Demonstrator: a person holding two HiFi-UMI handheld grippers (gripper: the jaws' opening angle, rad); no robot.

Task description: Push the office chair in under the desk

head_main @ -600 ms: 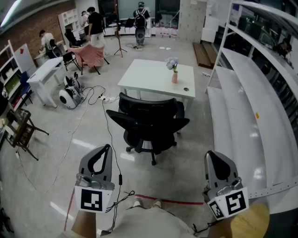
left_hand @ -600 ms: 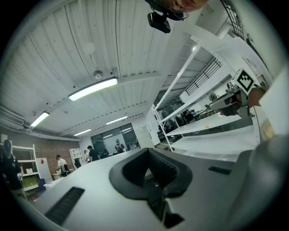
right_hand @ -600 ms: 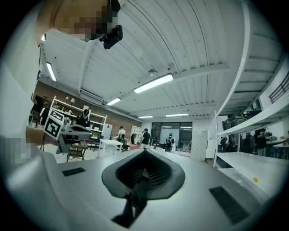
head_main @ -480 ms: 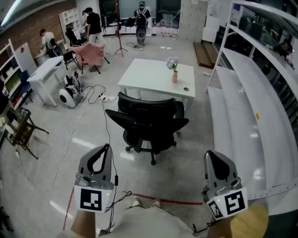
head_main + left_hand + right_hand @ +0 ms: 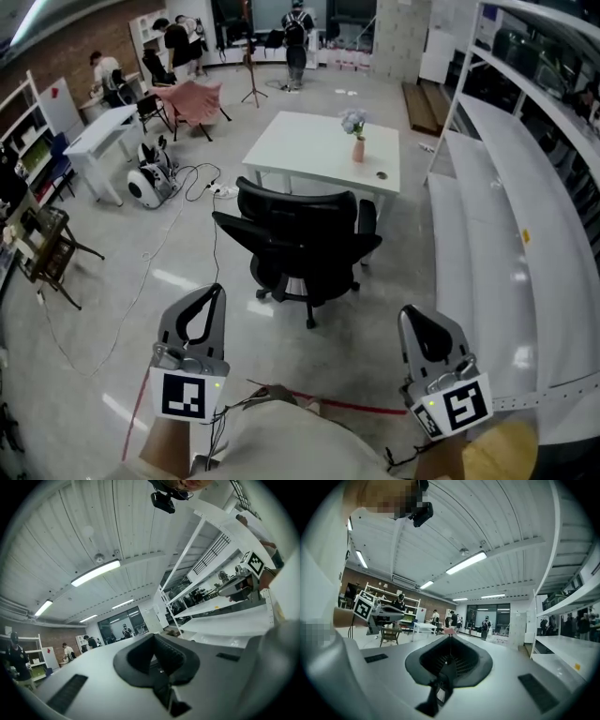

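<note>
Both left tongs (image 5: 212, 294) and right tongs (image 5: 411, 315) stay shut, empty; the approach closes slightly on the office chair (image 5: 298, 242), untouched off the near edge of the tabletop (image 5: 300, 150): push pending

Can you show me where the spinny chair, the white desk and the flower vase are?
office chair (image 5: 298, 208), head view, on its black backrest.
desk (image 5: 309, 150), head view, on its bare white top.
vase (image 5: 359, 151), head view, on its pink body.
</note>
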